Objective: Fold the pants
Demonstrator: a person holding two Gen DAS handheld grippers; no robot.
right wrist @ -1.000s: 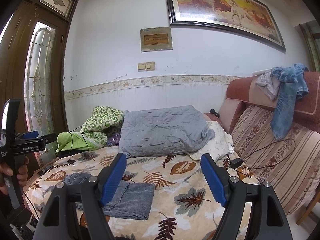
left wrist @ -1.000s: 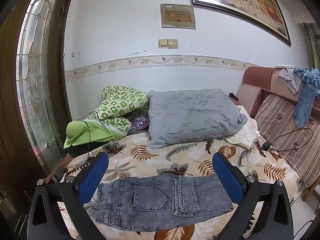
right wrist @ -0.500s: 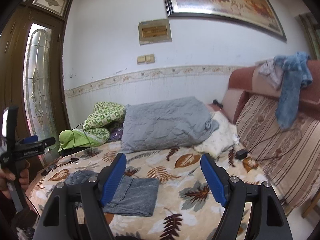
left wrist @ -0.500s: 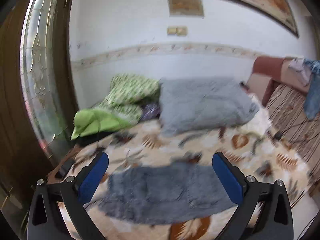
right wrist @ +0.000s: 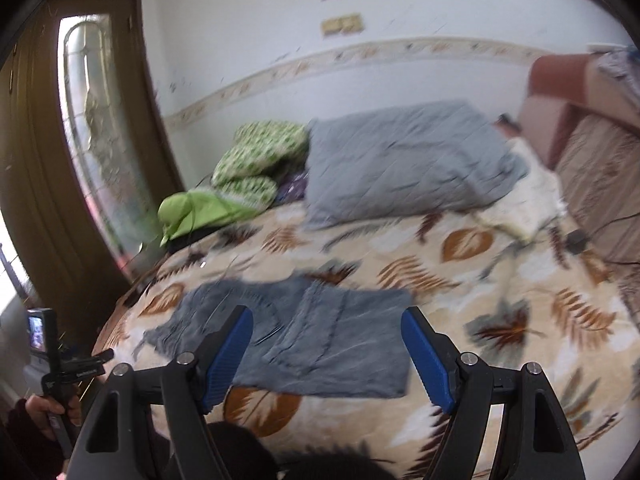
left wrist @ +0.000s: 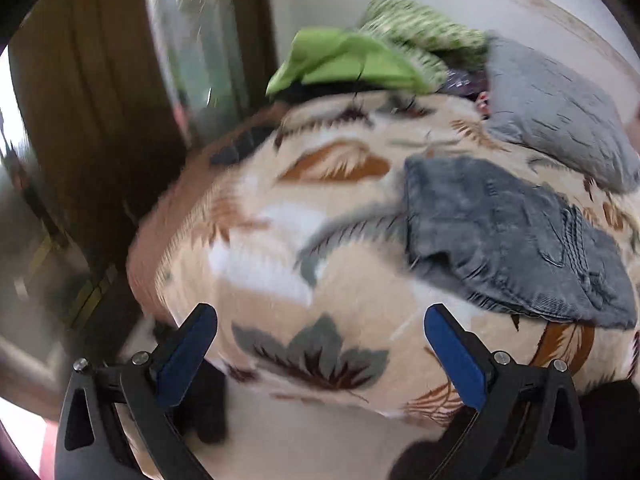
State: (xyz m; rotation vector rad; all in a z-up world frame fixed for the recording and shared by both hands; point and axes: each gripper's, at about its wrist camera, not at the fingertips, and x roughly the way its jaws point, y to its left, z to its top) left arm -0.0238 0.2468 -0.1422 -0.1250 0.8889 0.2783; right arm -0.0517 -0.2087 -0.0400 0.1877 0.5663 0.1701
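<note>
The folded grey denim pants (right wrist: 312, 332) lie flat on the leaf-print bed cover (right wrist: 500, 280). My right gripper (right wrist: 326, 336) is open and empty, held over the pants' near edge. My left gripper (left wrist: 320, 332) is open and empty, over the bed's left corner, with the pants (left wrist: 508, 236) off to its right. In the right wrist view the left gripper (right wrist: 86, 364) shows at the far left in a hand, beside the bed. Both views are blurred.
A grey pillow (right wrist: 400, 164) and green bedding (right wrist: 248, 168) lie at the head of the bed. A wooden door with a glass panel (right wrist: 92, 140) stands at the left. A striped sofa back (right wrist: 600, 184) runs along the right, with a black charger and cable (right wrist: 576, 240).
My left gripper has swung left and down to the bed's left corner, tilting its view. My right gripper has moved left and down over the pants. The pants have not moved.
</note>
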